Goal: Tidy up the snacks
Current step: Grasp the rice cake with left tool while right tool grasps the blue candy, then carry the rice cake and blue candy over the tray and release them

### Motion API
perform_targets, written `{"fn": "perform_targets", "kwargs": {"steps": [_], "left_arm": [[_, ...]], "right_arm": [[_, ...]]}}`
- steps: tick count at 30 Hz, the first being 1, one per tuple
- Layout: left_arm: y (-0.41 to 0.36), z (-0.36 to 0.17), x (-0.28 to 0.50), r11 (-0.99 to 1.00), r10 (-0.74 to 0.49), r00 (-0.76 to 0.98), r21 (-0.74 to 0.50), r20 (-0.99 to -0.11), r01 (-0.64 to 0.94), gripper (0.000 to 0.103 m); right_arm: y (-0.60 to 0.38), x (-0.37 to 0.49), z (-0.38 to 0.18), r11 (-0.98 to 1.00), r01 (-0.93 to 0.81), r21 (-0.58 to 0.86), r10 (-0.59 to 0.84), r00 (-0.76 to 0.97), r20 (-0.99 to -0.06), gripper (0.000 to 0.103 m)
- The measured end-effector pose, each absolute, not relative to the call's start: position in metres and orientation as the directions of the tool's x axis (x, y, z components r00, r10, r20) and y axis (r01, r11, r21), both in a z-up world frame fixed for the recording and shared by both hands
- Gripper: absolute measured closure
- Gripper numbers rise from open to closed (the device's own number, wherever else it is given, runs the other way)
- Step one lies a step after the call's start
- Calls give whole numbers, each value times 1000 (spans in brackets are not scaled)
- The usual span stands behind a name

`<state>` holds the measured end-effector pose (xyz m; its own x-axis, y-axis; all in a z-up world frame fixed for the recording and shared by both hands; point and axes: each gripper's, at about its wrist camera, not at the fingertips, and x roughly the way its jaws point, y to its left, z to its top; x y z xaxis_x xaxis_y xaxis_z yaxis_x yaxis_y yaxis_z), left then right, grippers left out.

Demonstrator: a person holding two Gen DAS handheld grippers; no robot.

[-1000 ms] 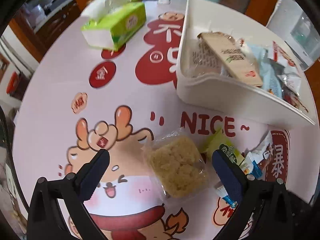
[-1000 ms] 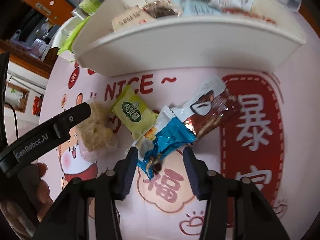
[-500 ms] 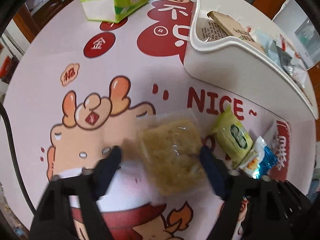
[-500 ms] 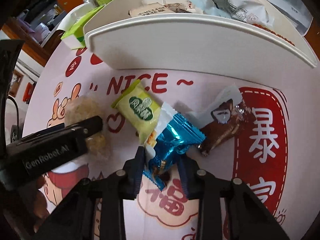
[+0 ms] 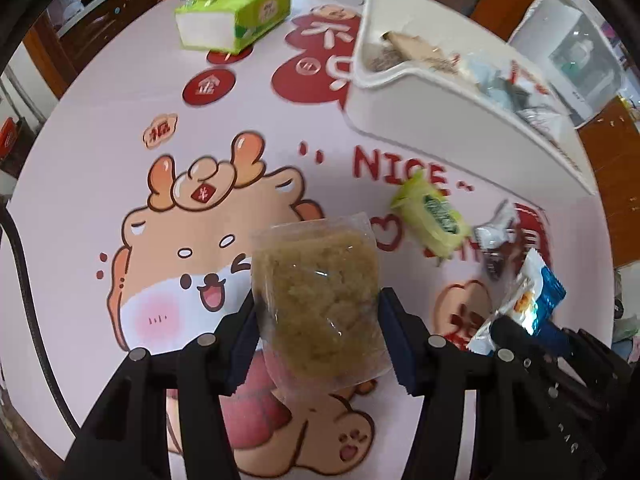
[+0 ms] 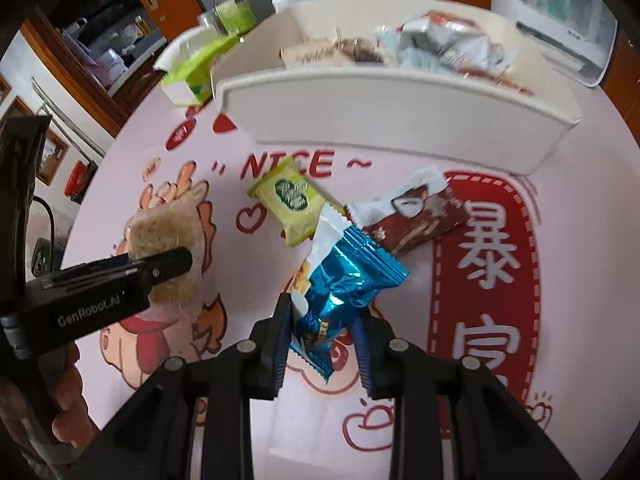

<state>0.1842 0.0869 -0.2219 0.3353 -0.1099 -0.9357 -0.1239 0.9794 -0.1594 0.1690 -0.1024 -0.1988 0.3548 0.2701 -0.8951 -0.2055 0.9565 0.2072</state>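
Note:
A clear packet of crumbly rice cake [image 5: 316, 264] sits between the fingers of my left gripper [image 5: 316, 304]. The jaws are closing and their pads press on its sides. It also shows in the right wrist view as the rice cake packet [image 6: 164, 228]. My right gripper [image 6: 324, 316] is shut on a blue foil snack packet [image 6: 348, 276], held a little above the cloth. A green packet [image 6: 294, 200] and a brown-and-white packet [image 6: 416, 216] lie loose on the table. Behind them stands the white bin [image 6: 360, 120] with several snacks inside.
The round table [image 5: 100, 140] has a pink cartoon cloth. A green tissue pack [image 5: 236, 16] lies at the far left, with bottles [image 6: 232, 4] behind it. A white appliance [image 5: 572, 48] stands beyond the bin. A hand [image 6: 64, 408] holds the left gripper.
My left gripper went from wide open to shut on the rice cake packet. My right gripper closed on the blue packet and raised it slightly. Both views shifted.

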Motion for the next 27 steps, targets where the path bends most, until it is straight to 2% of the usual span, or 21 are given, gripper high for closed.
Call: {"fn": "perform_targets", "kwargs": {"steps": [12,19,27], "left_arm": [[55,-107,220,992,-118,529,-128,-840,18,48],[44,-37,254,993,-108,618,-109,-778,37,48],[17,10,305,998,-63,700,-33,-712,56,48]], "right_arm": [[-135,184,-80,955,-266,133,267,568,-778,74],[-157,222,-13,960,-275,56,235,677,-697,74],[-173,282,17,965,-258,47,223,716,-662,74]]}}
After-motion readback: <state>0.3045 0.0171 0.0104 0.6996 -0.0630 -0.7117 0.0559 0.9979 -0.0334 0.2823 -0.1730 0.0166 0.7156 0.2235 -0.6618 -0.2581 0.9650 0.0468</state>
